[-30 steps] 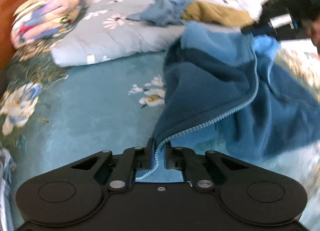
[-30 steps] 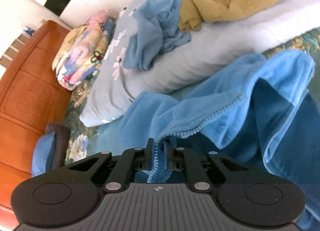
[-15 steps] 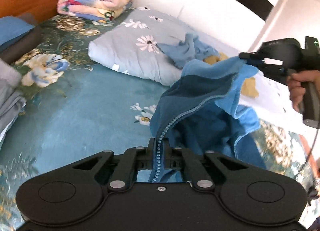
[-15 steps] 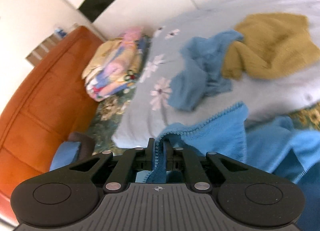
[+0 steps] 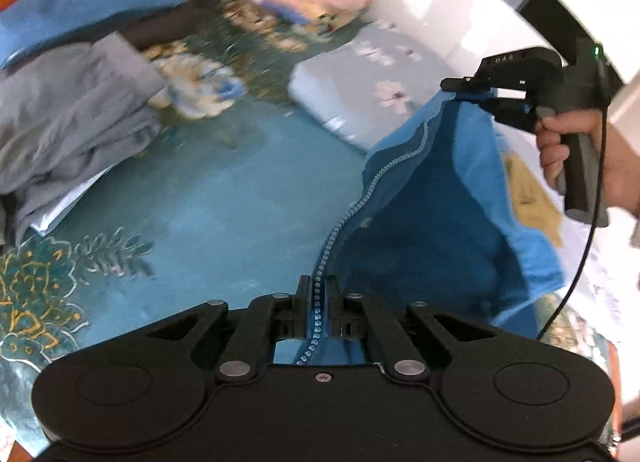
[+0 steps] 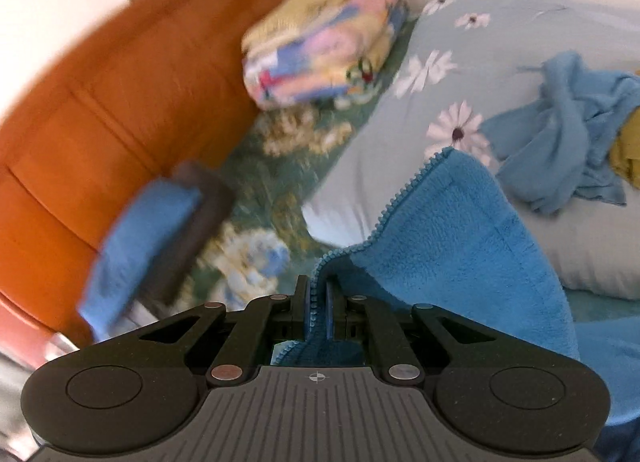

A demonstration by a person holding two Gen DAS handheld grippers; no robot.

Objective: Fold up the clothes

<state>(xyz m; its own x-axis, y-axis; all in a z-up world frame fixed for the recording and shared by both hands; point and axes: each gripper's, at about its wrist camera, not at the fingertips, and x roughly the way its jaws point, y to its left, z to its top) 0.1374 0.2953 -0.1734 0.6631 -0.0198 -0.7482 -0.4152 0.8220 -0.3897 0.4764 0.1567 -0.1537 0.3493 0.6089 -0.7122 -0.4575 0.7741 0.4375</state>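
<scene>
**Blue fleece jacket held up by its zipper edge between both tongs**

The left tongs (image 5: 318, 296) are clamped shut on the zipper edge of a blue fleece jacket (image 5: 436, 197); the light-blue zipper teeth (image 5: 348, 217) run straight out from between the closed jaws and climb up and to the right. At the far end of that edge, the right tongs (image 5: 466, 86) pinch the top of the same garment, with a hand (image 5: 576, 149) wrapped around the black handle and a thin black cable (image 5: 580, 254) hanging beneath it. The jacket hangs between the two grips, lifted off the bed (image 5: 208, 213), its darker blue side facing the left camera and a lighter blue fold draping down on the right.

From the right wrist view, the right tongs (image 6: 318, 294) are likewise closed on the fleece (image 6: 464, 229), the zipper edge curling up out of the jaws.

The bed carries a teal floral cover. A grey pillow with daisy prints (image 6: 472, 73) lies behind the jacket, and on it sit a crumpled light-blue garment (image 6: 564, 133) and a mustard-yellow one (image 6: 626, 153), touching each other. A folded multicoloured blanket (image 6: 320, 49) rests near the orange wooden headboard (image 6: 112, 77). Beside the headboard lies what looks like a stack of a folded blue item (image 6: 140, 238) on a dark brown one, though it is blurred. Grey clothing (image 5: 68, 117) is heaped at the left of the bed.
</scene>
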